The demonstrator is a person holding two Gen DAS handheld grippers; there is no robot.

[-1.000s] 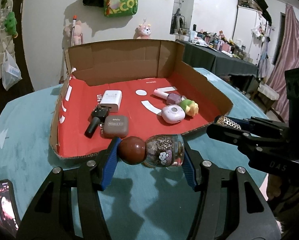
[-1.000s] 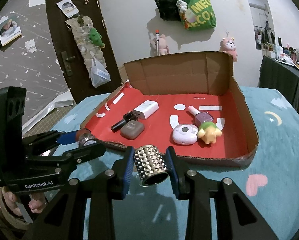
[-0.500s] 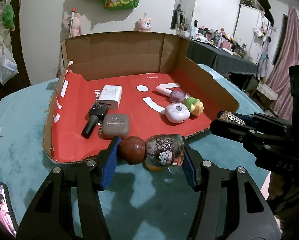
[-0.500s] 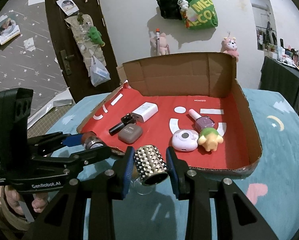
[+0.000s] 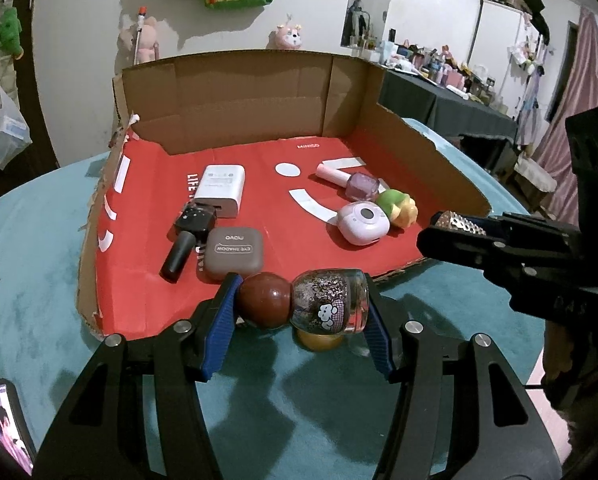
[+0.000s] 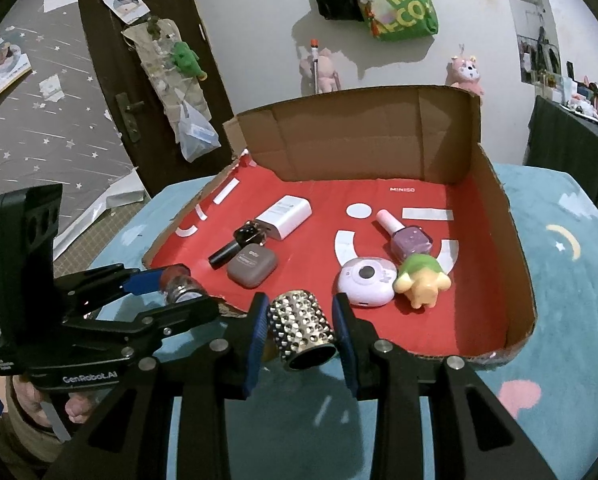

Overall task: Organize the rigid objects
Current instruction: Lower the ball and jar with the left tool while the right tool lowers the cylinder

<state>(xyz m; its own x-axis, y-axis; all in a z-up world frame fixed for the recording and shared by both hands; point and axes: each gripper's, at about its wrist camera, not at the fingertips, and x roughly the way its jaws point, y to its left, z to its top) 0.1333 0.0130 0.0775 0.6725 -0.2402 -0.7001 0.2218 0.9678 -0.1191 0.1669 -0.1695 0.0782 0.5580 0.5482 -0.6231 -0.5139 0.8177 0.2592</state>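
Looming larger than a second ago, the shallow cardboard box with the red printed floor (image 5: 411,136) now fills more of both views, and its ragged front edge has drawn in under both held things; each grip looks unchanged. The left gripper (image 5: 303,304) is partly closed, its blue pads clamped endwise on a glitter-filled glass nail-polish bottle with a round brown cap (image 5: 305,300), held sideways above the box's front edge. The right gripper (image 6: 301,330) is almost fully closed, pinching a silver studded cylindrical cap (image 6: 301,328) just short of the front edge, over the teal tablecloth (image 6: 559,288). Inside the box lie a white rectangular charger (image 5: 221,190), a black toy microphone (image 5: 187,236), a brown eyeshadow case (image 5: 233,254), a lilac nail-polish bottle with a pink cap (image 5: 349,180), a lilac round toy camera (image 5: 363,222) and a yellow figurine with a green hat (image 5: 397,208), which touches the camera.
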